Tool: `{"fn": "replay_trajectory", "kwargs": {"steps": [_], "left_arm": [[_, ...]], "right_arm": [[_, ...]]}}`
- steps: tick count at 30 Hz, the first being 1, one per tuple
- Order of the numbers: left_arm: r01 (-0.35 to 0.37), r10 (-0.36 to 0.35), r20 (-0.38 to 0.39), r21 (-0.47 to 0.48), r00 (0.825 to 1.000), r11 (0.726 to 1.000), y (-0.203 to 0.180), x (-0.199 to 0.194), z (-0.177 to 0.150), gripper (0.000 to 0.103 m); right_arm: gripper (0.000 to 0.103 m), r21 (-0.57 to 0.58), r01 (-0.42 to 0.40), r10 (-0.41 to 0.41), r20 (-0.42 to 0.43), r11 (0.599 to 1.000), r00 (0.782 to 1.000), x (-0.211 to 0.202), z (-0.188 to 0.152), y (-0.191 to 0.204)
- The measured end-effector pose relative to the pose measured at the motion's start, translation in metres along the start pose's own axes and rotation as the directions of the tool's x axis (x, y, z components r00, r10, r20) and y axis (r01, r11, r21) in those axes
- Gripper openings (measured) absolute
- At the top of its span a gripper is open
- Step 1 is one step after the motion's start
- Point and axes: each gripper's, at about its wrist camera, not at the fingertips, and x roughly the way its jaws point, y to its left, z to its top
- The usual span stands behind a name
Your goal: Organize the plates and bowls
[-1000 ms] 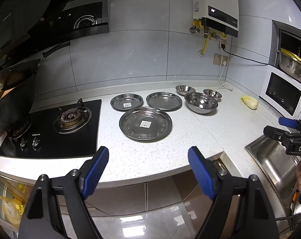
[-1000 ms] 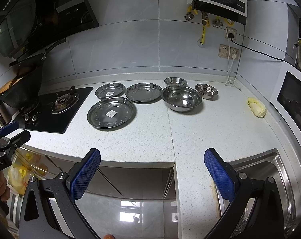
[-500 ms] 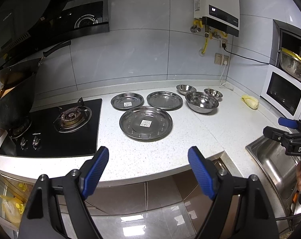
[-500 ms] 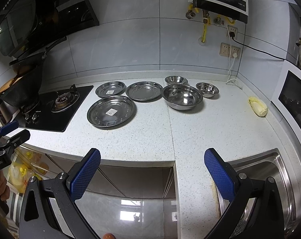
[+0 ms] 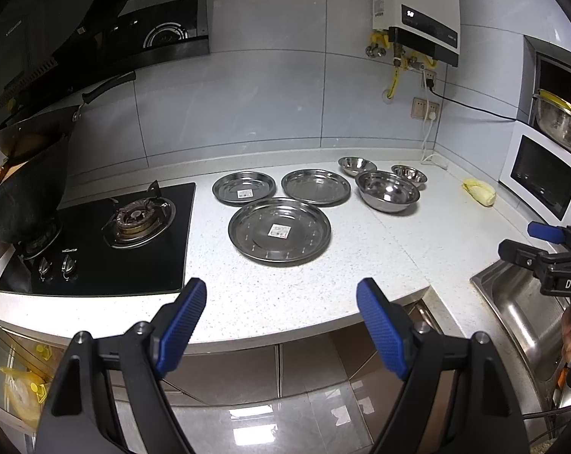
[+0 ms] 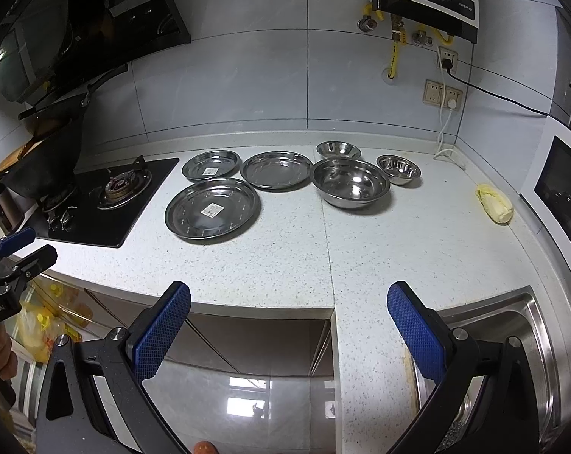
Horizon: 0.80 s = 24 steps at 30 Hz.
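Note:
Three steel plates lie on the white counter: a large plate (image 5: 279, 230) (image 6: 212, 210) in front, a small labelled plate (image 5: 244, 188) (image 6: 211, 165) behind it on the left, and a medium plate (image 5: 316, 186) (image 6: 276, 169) behind on the right. To their right sit a large bowl (image 5: 387, 191) (image 6: 350, 182) and two small bowls (image 5: 357, 165) (image 5: 409, 175) (image 6: 338, 149) (image 6: 398, 169). My left gripper (image 5: 281, 323) and right gripper (image 6: 289, 329) both hang open and empty, short of the counter's front edge.
A black gas hob (image 5: 107, 238) with a dark wok (image 5: 24, 185) takes the counter's left. A steel sink (image 6: 512, 344) lies at the right, a microwave (image 5: 546, 178) stands on the far right, and a yellow cloth (image 6: 494, 202) lies near it. A water heater (image 5: 417, 11) hangs above.
Both views have shifted slightly; the dishes sit a little lower and nearer in frame. Both grippers stay open and no dish has moved.

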Motion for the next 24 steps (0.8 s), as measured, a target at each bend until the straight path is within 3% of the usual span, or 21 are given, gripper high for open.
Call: {"fn": "replay_trajectory", "kwargs": {"steps": [18,24], "left_arm": [[-0.002,0.002,-0.022,-0.016,1.0,1.0,0.002,0.016,0.007,0.081],[-0.041,0.041,0.002,-0.033,0.999,0.999,0.004,0.027,0.02,0.081]], "right_arm": [[0.102,-0.044,-0.043,0.042,-0.025,0.998,0.999,0.023,0.016,0.014],[0.102,-0.08,-0.068,0.068,-0.011,0.994,0.998,0.039,0.03,0.029]]}}
